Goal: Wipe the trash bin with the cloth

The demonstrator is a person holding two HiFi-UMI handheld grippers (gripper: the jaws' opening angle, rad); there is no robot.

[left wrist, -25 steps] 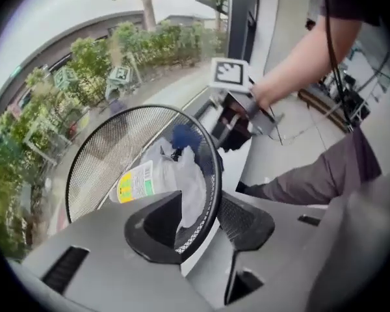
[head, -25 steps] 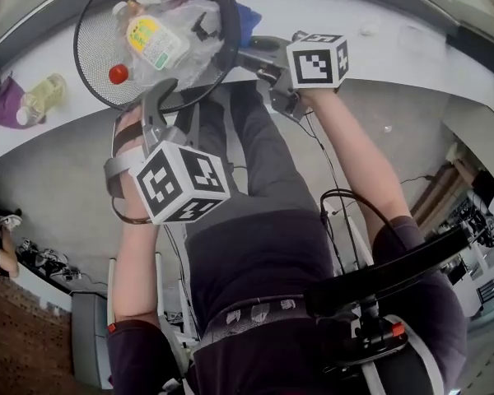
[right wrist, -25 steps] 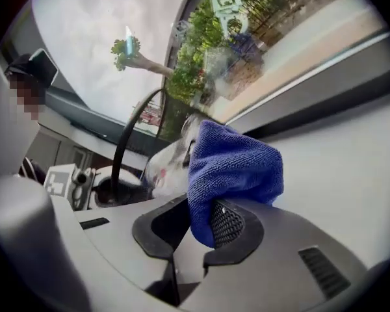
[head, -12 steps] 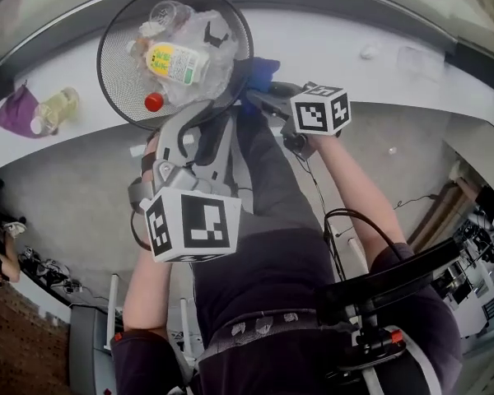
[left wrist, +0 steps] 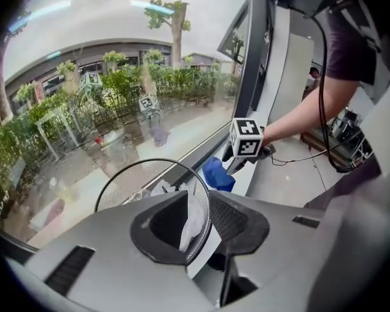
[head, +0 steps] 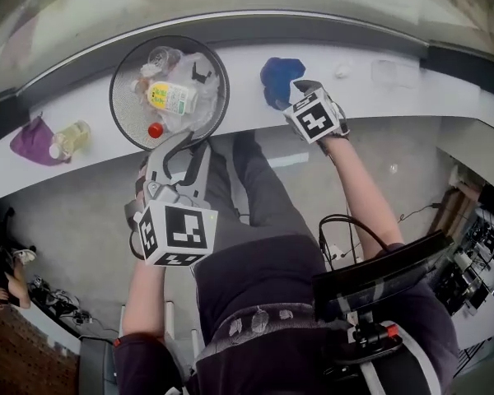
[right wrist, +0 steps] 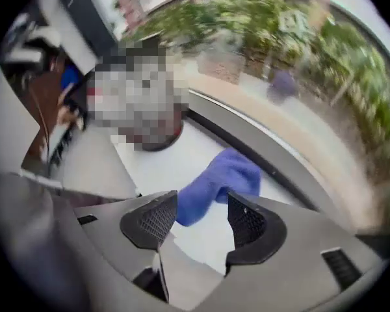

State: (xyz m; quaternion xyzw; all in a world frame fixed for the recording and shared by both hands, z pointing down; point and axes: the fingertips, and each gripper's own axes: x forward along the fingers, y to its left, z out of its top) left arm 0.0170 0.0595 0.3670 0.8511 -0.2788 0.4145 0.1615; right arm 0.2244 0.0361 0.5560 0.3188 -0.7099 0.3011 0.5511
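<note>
The black mesh trash bin [head: 169, 89], lined with clear plastic and holding bottles and other rubbish, stands on the white window ledge [head: 379, 89]. My left gripper [head: 188, 142] is shut on its near rim, and the rim wire [left wrist: 207, 207] runs between the jaws of the left gripper [left wrist: 201, 203]. The blue cloth [head: 280, 76] lies crumpled on the ledge to the right of the bin, apart from it. My right gripper [head: 303, 87] is just behind the cloth with its jaws opening. One end of the cloth [right wrist: 221, 177] reaches between the jaws of the right gripper [right wrist: 200, 207], untouched by the pads.
A purple cloth [head: 31, 138] and a bottle of yellow liquid [head: 70, 138] lie on the ledge at far left. Window glass [left wrist: 104, 57] rises directly behind the ledge. The person's legs and cables fill the floor below.
The right gripper has let go of the blue cloth, which now lies on the ledge away from the bin. The bin has shifted left and farther from me, and the left gripper has closed on its rim.
</note>
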